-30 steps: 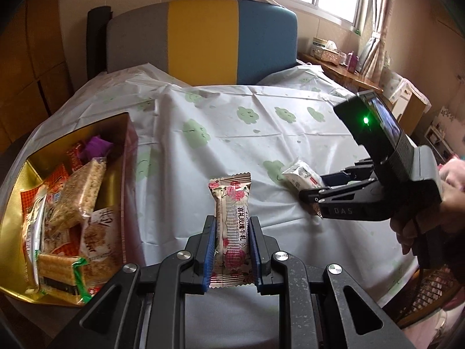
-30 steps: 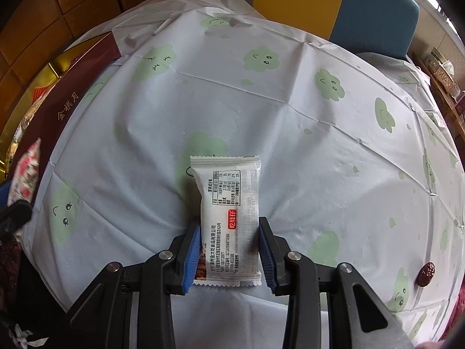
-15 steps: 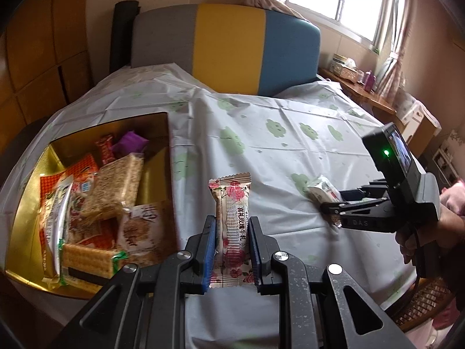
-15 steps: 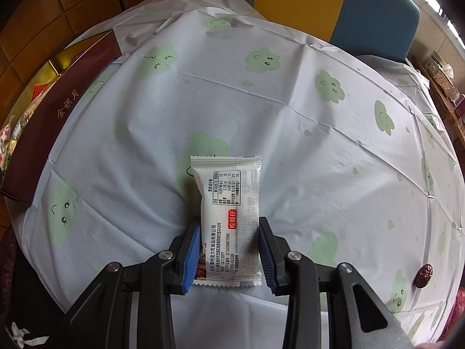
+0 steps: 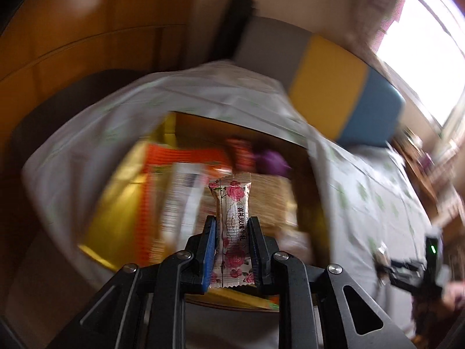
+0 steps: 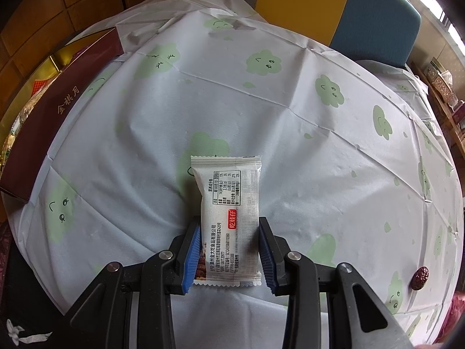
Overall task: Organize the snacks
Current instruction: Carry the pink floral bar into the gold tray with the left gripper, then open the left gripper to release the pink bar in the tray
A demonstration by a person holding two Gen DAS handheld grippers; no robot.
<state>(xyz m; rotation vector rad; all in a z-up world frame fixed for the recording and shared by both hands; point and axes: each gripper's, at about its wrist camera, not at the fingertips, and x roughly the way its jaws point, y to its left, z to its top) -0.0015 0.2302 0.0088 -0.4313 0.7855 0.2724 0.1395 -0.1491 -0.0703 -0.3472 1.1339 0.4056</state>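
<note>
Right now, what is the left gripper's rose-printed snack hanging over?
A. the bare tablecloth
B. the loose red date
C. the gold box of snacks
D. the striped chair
C: in the left wrist view the snack in the left gripper sits in front of the gold box.

Daylight from the window [image 5: 430,49] glares; left view heavily motion-blurred, right view sharp, both fisheye-bent.

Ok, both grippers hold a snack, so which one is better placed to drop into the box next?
Left. Its gripper holds the rose-print snack in front of the open box. The right gripper holds the white packet over the tablecloth, with the box off at its far left.
</note>
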